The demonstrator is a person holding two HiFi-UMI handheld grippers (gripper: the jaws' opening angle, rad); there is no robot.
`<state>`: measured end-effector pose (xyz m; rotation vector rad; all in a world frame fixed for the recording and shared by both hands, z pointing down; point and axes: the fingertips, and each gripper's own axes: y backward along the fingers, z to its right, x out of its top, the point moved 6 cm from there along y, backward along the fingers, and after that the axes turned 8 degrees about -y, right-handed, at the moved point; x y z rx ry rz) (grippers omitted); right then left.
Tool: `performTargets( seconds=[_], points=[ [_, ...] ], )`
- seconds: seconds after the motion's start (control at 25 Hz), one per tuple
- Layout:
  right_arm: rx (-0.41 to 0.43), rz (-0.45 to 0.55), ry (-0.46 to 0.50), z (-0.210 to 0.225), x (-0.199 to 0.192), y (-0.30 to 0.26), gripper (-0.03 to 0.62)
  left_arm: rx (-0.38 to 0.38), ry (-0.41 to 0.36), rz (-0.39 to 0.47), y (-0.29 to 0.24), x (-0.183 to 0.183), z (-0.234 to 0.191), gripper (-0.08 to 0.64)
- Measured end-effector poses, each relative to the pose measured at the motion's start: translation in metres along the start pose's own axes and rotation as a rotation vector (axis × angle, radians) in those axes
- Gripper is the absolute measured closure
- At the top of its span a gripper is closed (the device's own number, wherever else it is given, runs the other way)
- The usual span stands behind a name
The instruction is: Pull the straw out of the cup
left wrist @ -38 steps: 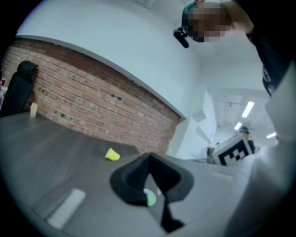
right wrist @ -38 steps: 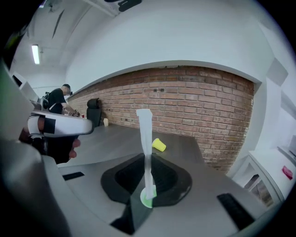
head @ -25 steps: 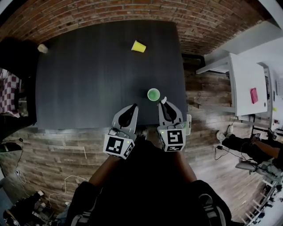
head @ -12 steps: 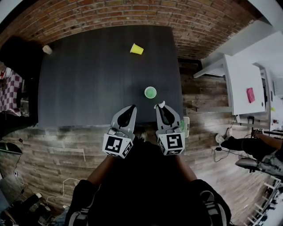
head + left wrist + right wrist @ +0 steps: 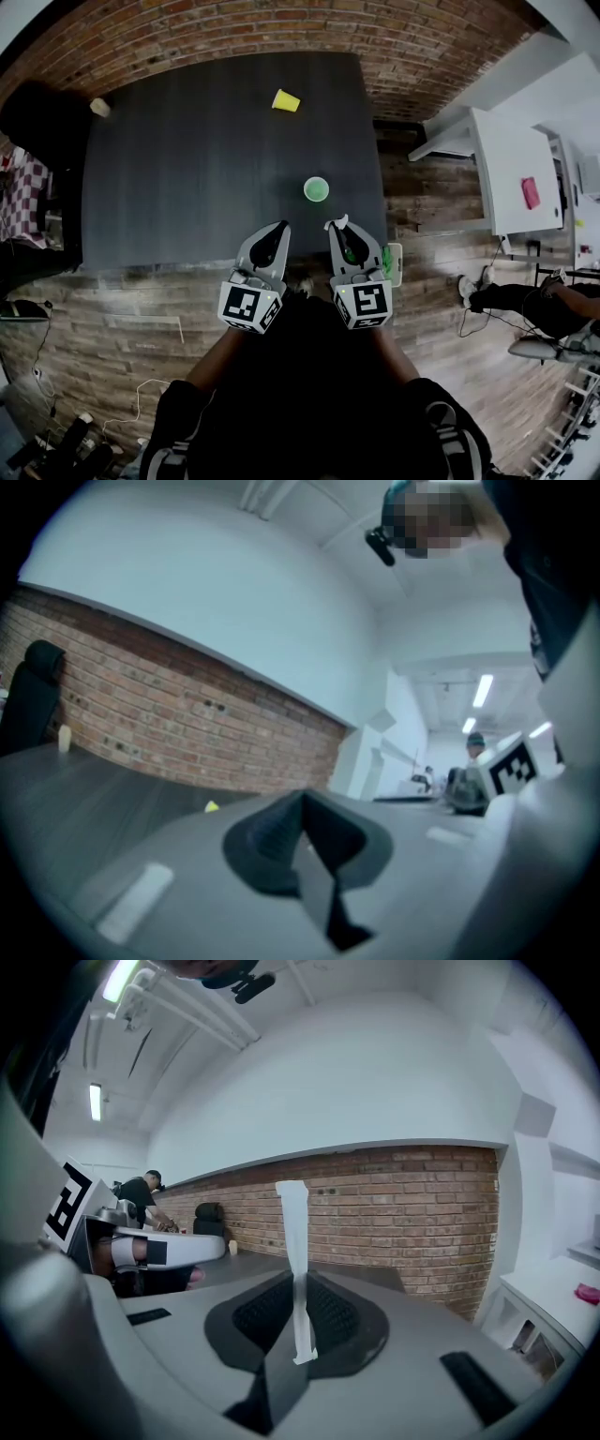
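Note:
A green cup (image 5: 316,188) stands upright on the dark table (image 5: 187,169), near its front right corner. My right gripper (image 5: 337,226) is shut on a white paper-wrapped straw (image 5: 294,1260), which sticks up between the jaws, well clear of the cup; its tip (image 5: 341,221) shows white in the head view. The gripper sits just in front of and right of the cup, at the table's near edge. My left gripper (image 5: 280,227) is shut with nothing between its jaws, beside the right one at the table edge.
A yellow cup (image 5: 285,100) lies on its side at the table's far side. A small pale object (image 5: 98,107) sits at the far left corner. A brick wall runs behind the table. A white desk (image 5: 506,169) stands to the right, and people are seated beyond it.
The right gripper with the straw has drawn back towards me, away from the green cup. The gap between the straw tip and the cup has grown. The left gripper stays put.

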<state>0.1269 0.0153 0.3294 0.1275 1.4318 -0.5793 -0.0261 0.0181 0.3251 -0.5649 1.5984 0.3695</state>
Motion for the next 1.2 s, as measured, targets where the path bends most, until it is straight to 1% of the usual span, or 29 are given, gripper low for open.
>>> performTargets(
  seconds=[0.68, 1.2],
  points=[
    [0.012, 0.018, 0.01, -0.0067, -0.0001, 0.0067, 0.552, 0.009, -0.001, 0.01, 0.0098, -0.0012, 0.0011, 0.556],
    [0.016, 0.023, 0.012, -0.0037, 0.0024, 0.0084, 0.552, 0.014, 0.001, 0.008, 0.0081, 0.0005, 0.005, 0.557]
  ],
)
